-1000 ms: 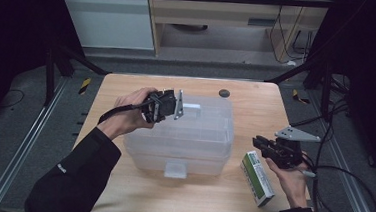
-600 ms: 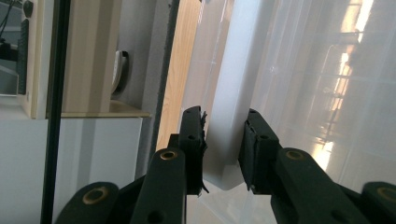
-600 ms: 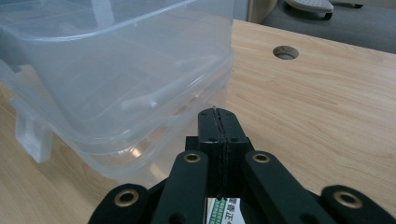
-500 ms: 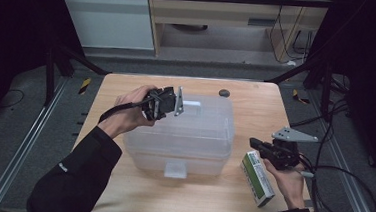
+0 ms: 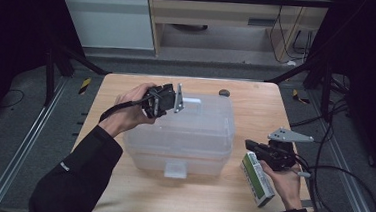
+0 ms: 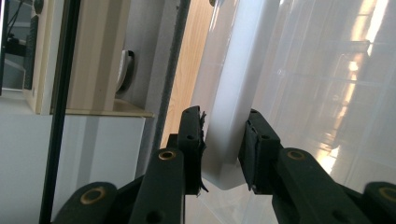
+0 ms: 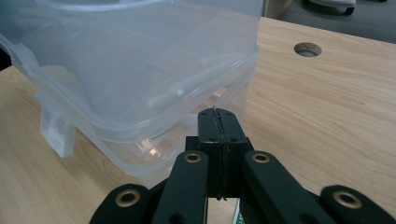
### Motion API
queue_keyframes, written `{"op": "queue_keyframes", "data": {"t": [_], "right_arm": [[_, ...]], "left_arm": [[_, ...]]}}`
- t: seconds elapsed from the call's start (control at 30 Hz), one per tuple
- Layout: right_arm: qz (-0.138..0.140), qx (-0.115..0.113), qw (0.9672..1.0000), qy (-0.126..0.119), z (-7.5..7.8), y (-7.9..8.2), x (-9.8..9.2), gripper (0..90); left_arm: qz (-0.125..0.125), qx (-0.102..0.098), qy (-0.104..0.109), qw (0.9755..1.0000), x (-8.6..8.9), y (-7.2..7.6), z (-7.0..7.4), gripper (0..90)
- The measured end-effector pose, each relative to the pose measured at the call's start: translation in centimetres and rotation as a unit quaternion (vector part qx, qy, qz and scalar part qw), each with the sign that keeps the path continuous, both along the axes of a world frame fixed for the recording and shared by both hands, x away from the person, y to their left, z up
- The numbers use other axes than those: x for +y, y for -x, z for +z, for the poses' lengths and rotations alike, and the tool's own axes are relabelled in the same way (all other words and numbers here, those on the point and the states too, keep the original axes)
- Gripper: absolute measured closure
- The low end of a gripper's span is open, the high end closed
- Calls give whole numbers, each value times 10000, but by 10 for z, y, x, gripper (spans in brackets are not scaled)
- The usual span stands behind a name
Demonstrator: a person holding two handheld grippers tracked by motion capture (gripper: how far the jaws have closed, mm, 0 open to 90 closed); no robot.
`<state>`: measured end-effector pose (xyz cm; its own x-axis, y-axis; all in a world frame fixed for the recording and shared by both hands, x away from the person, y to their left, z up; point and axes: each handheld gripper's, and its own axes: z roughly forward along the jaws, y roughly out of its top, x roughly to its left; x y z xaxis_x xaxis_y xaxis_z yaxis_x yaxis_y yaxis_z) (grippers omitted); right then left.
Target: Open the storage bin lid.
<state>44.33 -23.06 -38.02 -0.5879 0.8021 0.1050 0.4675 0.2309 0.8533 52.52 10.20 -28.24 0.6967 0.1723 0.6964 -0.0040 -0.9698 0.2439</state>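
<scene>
A clear plastic storage box [image 5: 189, 131] with its lid on stands in the middle of the wooden table [image 5: 256, 106]. My left gripper [image 5: 185, 103] lies over the box's far left edge, its jaws shut on a white translucent latch flap [image 6: 226, 140] of the box [image 6: 327, 84], pads pressing both faces. My right gripper [image 5: 249, 143] hovers low by the box's right side and points at it. Its jaws [image 7: 215, 112] are shut with nothing between them, just short of the box wall [image 7: 140, 60]. A green and white carton [image 5: 257, 178] lies flat under the right hand.
A second latch flap [image 5: 175, 169] hangs at the box's front. A round cable hole [image 5: 224, 92] sits in the table behind the box. Black frame bars and cables [image 5: 332, 171] surround the table. Bare wood lies left and front of the box.
The right gripper has crept slightly left toward the box. The left hand and the box have not moved.
</scene>
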Motion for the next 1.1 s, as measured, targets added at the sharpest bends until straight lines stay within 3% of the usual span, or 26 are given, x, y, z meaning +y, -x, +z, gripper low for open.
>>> {"op": "queue_keyframes", "data": {"t": [1.1], "right_arm": [[383, 164, 9991, 40, -9, -2, 27, 900]], "left_arm": [[186, -23, 374, 9991, 1, -18, 7, 694]]}}
